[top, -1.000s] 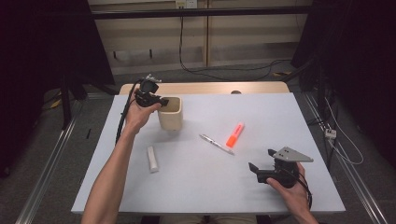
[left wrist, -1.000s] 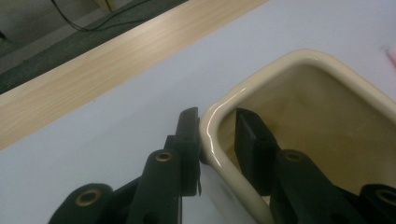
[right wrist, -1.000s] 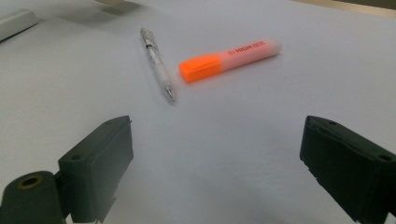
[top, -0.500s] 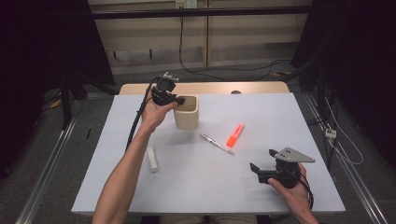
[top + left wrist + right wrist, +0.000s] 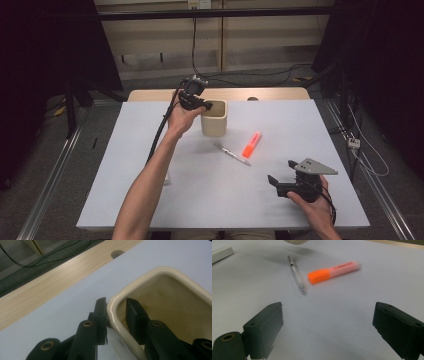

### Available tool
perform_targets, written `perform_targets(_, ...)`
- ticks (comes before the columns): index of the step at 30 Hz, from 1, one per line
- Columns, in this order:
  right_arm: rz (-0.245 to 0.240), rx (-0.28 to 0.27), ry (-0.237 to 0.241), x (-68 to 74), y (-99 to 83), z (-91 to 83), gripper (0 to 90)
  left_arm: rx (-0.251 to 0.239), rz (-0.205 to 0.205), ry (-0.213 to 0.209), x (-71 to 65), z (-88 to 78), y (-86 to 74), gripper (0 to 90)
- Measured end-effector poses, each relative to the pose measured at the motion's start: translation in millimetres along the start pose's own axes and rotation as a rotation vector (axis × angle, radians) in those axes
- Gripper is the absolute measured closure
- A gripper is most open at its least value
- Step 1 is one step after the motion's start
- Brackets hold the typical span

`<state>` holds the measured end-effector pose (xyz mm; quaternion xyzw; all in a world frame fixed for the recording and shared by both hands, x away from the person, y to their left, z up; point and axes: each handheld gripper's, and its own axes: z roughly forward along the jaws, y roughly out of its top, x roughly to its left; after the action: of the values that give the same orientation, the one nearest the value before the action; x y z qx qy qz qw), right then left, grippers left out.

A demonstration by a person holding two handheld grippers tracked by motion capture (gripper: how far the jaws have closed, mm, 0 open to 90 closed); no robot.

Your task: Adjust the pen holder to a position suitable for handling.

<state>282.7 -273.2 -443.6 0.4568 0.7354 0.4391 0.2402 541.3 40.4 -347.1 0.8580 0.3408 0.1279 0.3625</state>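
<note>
Pale grey-blue table, matte and smooth, with a light wood strip along its far edge. On it, far centre, sits the cream cup: glazed ceramic, squarish with rounded corners, glossy rim, nothing visible inside. Your left gripper is clamped on the cup's left wall, one black jaw outside and one inside, pads pressing the rim, as the left gripper view shows close up. Compared with a second ago the cup sits further right on the table, so you're most likely dragging or carrying it rightward toward the centre. Step in hand: relocating the cup. Next move probably calls for setting it down flat and upright before you release; a one-wall pinch on slick glaze could let it tip.

Your right gripper waits at the near right, jaws wide apart, holding nothing. Ahead of it lie the orange highlighter, smooth plastic with a translucent pale cap end, and just left of it the slim pen, silvery with a metal tip. A small white bar, boxy, lies at the near left.
</note>
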Motion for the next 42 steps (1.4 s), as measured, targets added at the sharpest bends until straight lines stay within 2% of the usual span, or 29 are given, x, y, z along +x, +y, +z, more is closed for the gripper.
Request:
perform_targets(8, -0.002, -0.001, 0.000, 0.0, -0.3, -1.4, 9.3, 0.032, -0.005, -0.014, -7.1, 21.5, 2.7, 71.7)
perform_targets(11, -0.005, -0.001, 0.000, -0.1, -0.7, -2.3, 9.3, 0.041, 0.005, -0.015, -8.8, 29.1, 3.5, 71.6)
perform_targets(17, 0.009, 0.000, -0.004, -3.5, -1.3, -2.2, 9.2, 0.059, -0.003, -0.021, -14.1, 45.3, 1.7, 71.6)
perform_targets(23, 0.006, 0.001, -0.002, -3.2, -1.6, -2.0, 9.2, 0.067, -0.004, -0.005, -14.5, 44.0, 2.1, 71.6)
perform_targets(26, 0.004, 0.001, -0.003, -2.8, -1.5, -1.8, 9.2, 0.068, -0.037, -0.006, -12.6, 43.9, 0.5, 71.6)
perform_targets(28, 0.003, 0.002, -0.001, -2.0, -1.2, -2.0, 9.2, 0.069, -0.039, -0.004, -12.5, 43.2, -0.9, 71.6)
perform_targets(32, 0.001, 0.003, -0.001, -1.5, -1.3, -2.0, 9.2, 0.076, -0.004, -0.005, -13.5, 42.3, -1.7, 71.6)
perform_targets(36, 0.001, 0.004, 0.000, -1.4, -1.2, -1.8, 9.2, 0.074, -0.011, -0.011, -12.9, 42.2, -2.3, 71.5)
perform_targets(39, 0.001, 0.003, -0.001, -1.4, -1.3, -2.3, 9.2, 0.041, 0.002, -0.027, -11.4, 42.7, -5.7, 70.6)
perform_targets(40, 0.000, 0.003, -0.001, -1.4, -1.3, -2.5, 9.2, 0.036, 0.003, -0.033, -10.0, 43.1, -7.5, 68.2)
perform_targets(41, -0.004, 0.000, -0.001, -1.5, -1.4, -3.0, 9.2, 0.031, 0.000, -0.018, -9.6, 43.8, -9.5, 59.0)
perform_targets(42, -0.004, 0.000, -0.001, -1.5, -1.4, -3.0, 9.2, 0.026, -0.009, -0.023, -8.1, 43.9, -11.2, 59.0)
